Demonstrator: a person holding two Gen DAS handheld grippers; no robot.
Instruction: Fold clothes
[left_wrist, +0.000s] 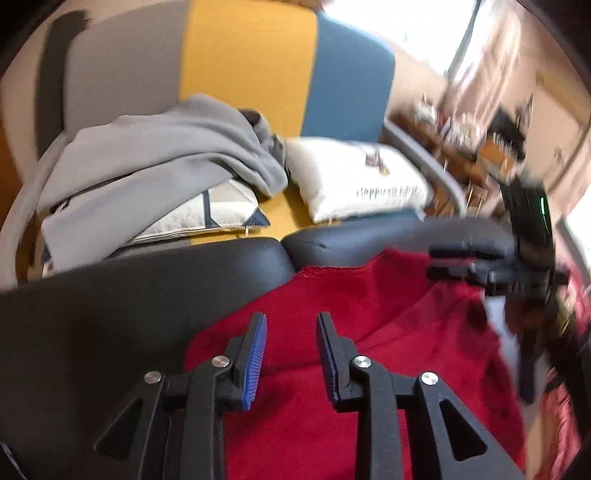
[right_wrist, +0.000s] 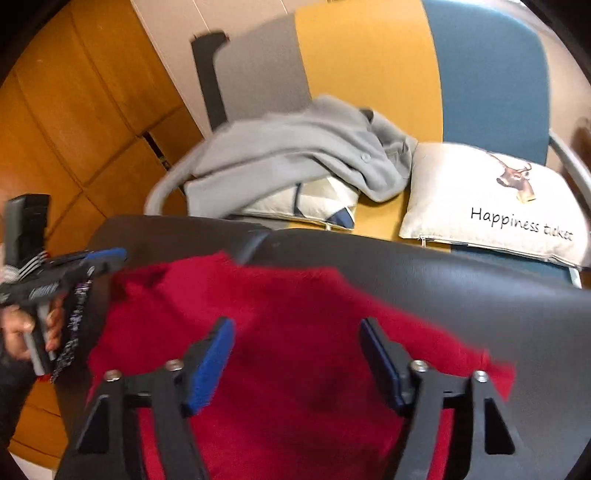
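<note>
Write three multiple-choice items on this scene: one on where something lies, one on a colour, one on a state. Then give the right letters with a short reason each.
1. Where does the grey garment lie?
A. on the dark surface under the tools
B. draped over a patterned cushion on the sofa
C. on the floor

2. What colour is the cloth spread on the dark surface?
A. red
B. green
C. white

3. How does the left tool stand?
A. shut on the cloth
B. shut on the grey garment
C. open, nothing between its pads

Answers:
1 B: the grey garment covers most of the patterned cushion, beside the white cushion with lettering.
2 A: the red cloth shows in both wrist views.
3 C: a clear gap shows between the blue pads, with the cloth lying below them, not pinched.
</note>
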